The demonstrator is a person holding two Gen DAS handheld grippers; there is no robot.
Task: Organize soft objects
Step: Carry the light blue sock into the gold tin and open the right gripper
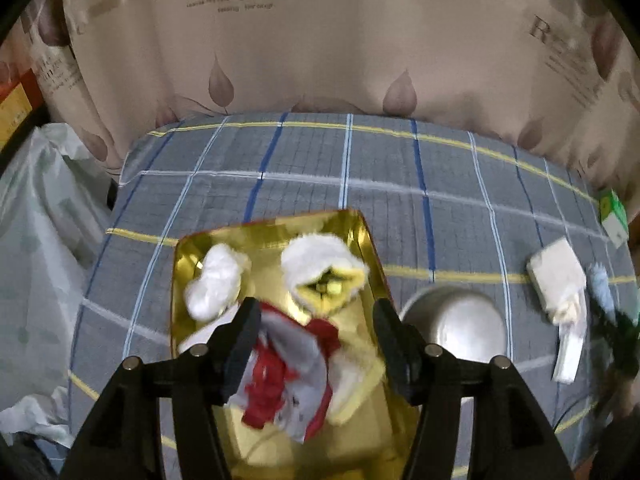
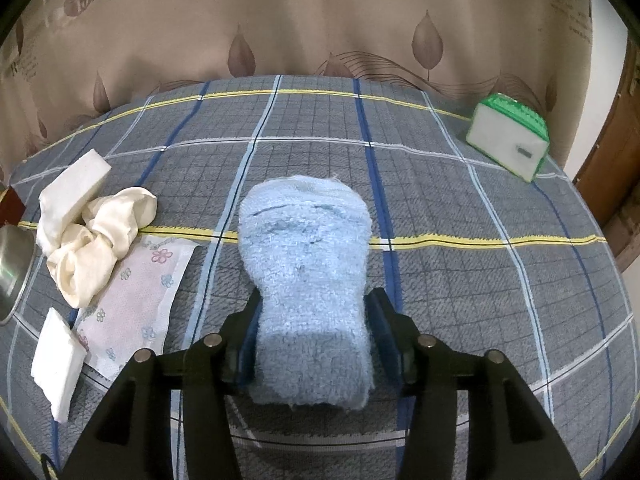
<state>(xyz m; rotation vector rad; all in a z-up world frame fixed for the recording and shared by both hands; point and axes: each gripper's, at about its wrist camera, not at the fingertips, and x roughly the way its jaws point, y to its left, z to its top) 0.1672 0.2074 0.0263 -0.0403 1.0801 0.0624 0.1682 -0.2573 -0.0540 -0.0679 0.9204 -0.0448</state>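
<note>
The left tongs (image 1: 316, 320) stand wide apart above a shiny gold tray (image 1: 362, 236) that sits on the counter (image 1: 304, 188), which has a grey checked cloth over it. Nothing is pinched between them. In the tray lie a fluffy white ball (image 1: 212, 284), a fluffy white and yellow toy (image 1: 320, 268), and a red and white cloth (image 1: 288, 376) that shows between the two black fingers. Just right of the tray sits a round silver bowl (image 1: 456, 320), and past it a white folded cloth (image 1: 556, 276). In the right wrist view, a cream silky cloth (image 2: 100, 240) is bunched up next to a flowery packet (image 2: 136, 304) and a white folded tissue (image 2: 60, 364). In the middle, the right tongs (image 2: 312, 328) squeeze a fluffy light blue sock (image 2: 308, 264) at its narrow part, and the sock lies flat on the cloth. Far off to the right stands a green and white pack (image 2: 508, 140). A brown curtain (image 2: 320, 20) with leaves hangs behind.
</note>
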